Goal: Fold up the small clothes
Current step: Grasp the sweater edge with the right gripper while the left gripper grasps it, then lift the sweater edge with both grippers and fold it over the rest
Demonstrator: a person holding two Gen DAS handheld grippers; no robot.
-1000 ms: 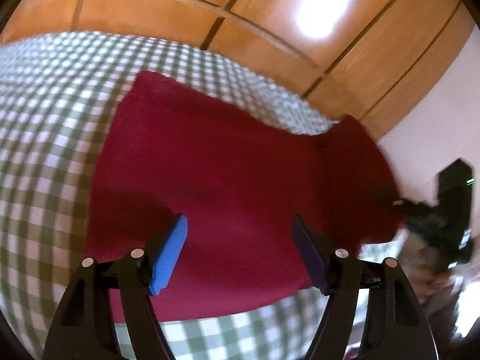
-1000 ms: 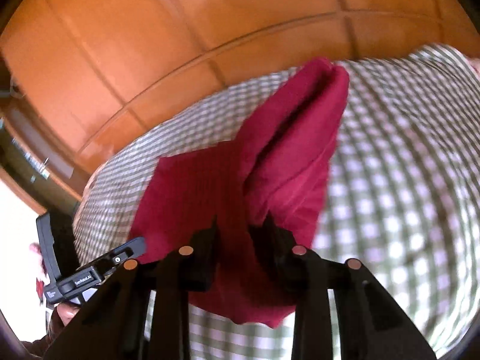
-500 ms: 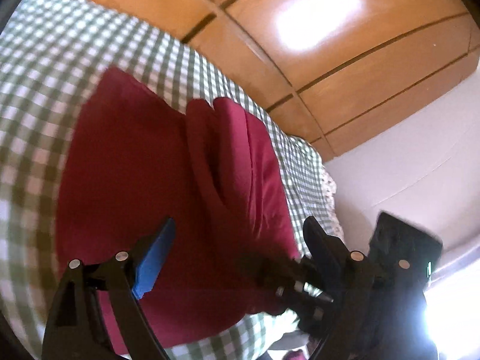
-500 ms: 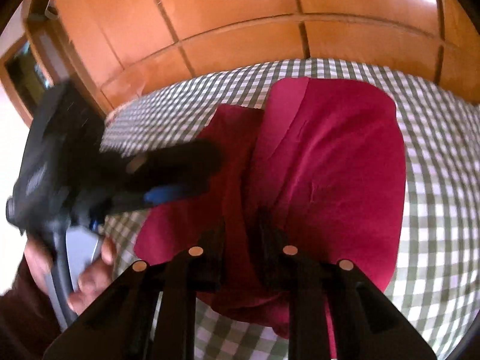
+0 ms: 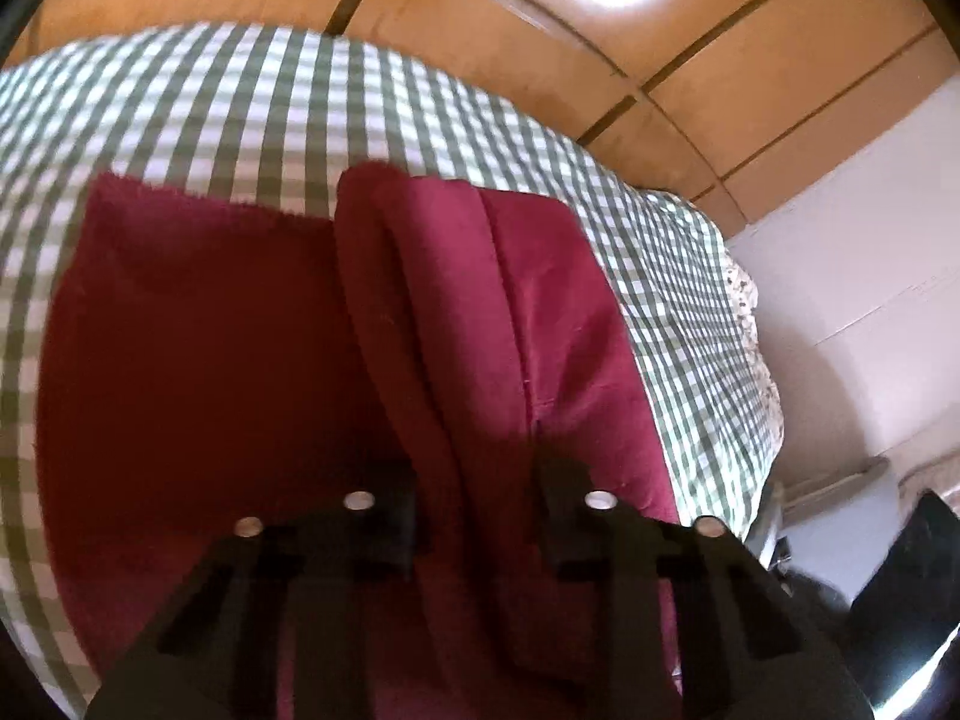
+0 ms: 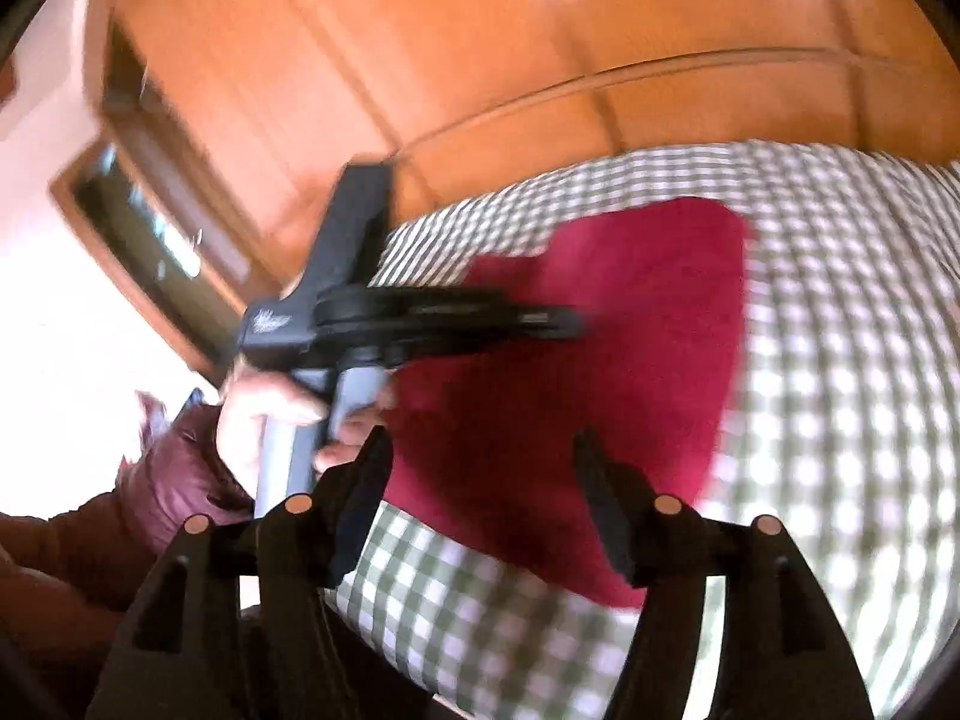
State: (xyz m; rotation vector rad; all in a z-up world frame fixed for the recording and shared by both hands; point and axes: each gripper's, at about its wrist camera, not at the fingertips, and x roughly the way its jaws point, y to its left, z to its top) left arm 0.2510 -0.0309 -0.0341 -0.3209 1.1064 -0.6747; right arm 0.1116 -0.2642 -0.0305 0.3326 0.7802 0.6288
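Note:
A dark red garment (image 5: 198, 360) lies on the green-and-white checked cloth (image 5: 252, 102), its right part folded over as a thick layer (image 5: 516, 324). My left gripper (image 5: 477, 516) is shut on the near edge of that folded layer. In the right wrist view the garment (image 6: 606, 348) lies flat ahead. My right gripper (image 6: 480, 480) is open and empty, raised above the garment's near edge. The left gripper shows there too (image 6: 540, 318), reaching over the garment from the left.
The checked cloth (image 6: 840, 360) covers a table with orange wooden cabinet doors (image 5: 720, 60) behind it. A white wall (image 5: 852, 300) is to the right. The person's hand and dark red sleeve (image 6: 180, 450) are at the left of the right wrist view.
My right gripper has let go of the garment, opened and drawn back. My left gripper has moved in and closed on the folded edge. The folded part now lies flat.

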